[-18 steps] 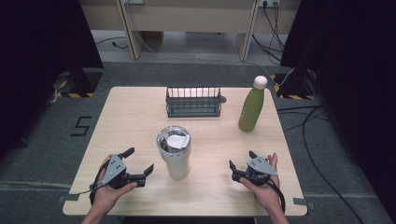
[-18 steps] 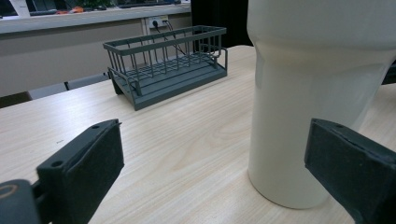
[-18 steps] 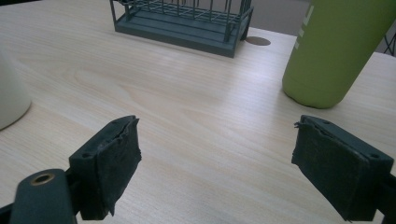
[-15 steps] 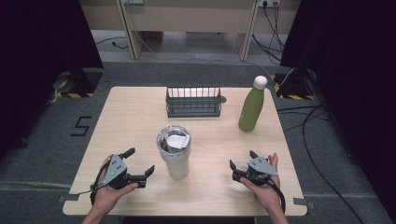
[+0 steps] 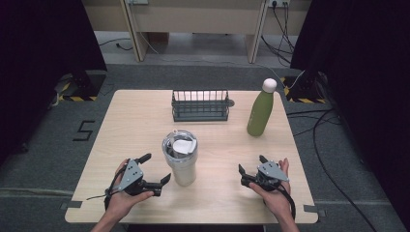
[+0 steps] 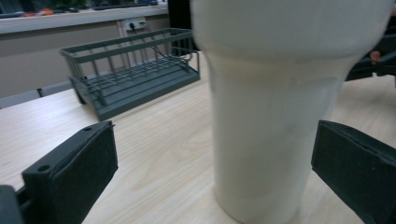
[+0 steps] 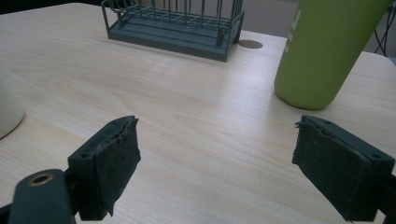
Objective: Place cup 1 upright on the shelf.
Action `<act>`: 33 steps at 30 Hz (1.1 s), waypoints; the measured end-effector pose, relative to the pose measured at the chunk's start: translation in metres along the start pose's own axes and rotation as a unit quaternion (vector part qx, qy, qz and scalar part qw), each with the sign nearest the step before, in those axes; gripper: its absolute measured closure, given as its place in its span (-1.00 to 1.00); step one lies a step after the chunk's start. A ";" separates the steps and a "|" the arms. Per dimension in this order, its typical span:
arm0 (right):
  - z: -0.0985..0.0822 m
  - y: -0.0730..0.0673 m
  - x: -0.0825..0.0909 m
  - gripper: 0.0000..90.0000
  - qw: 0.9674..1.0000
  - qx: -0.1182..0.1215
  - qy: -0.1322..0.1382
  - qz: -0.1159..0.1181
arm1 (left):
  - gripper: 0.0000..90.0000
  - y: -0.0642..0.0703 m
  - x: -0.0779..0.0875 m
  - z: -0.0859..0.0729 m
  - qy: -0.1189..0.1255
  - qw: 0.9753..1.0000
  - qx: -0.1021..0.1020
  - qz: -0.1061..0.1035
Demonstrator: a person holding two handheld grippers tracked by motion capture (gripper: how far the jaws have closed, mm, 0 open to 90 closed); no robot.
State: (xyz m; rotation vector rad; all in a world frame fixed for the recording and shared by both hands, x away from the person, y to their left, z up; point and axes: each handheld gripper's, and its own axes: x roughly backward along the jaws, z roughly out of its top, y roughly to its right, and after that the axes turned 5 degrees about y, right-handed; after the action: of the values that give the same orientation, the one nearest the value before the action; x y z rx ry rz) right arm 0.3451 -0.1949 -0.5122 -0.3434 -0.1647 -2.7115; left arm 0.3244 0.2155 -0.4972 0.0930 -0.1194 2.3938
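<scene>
A cream tumbler [image 5: 180, 155] with a clear lid stands upright at the middle front of the wooden table [image 5: 140, 125]. My left gripper [image 5: 155, 167] is open just left of it. In the left gripper view the tumbler's lower body [image 6: 261, 116] stands between the wide-apart jaws, nearer the right one, and neither pad touches it. My right gripper [image 5: 251, 163] rests open at the front right with nothing between its jaws. In the right gripper view its gripper [image 7: 215, 163] points toward a green bottle [image 7: 327, 51].
The green bottle [image 5: 259, 110], with a pale cap, stands upright at the right. A dark grey wire rack [image 5: 200, 105] sits at the back centre, seen as the rack [image 6: 130, 74] and the rack [image 7: 173, 23] in the gripper views. The table's edge [image 5: 193, 221] lies just behind both hands.
</scene>
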 end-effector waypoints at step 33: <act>-0.002 0.000 -0.002 -0.66 1.000 -0.004 -0.010 0.002 | -0.79 0.021 -0.061 0.001 0.007 0.998 0.018 -0.052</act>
State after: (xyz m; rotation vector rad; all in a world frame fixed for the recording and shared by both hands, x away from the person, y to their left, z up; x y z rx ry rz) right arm 0.3466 -0.1949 -0.5148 -0.3736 -0.1593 -2.7068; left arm 0.3552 0.1593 -0.5040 0.0976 -0.0631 2.2926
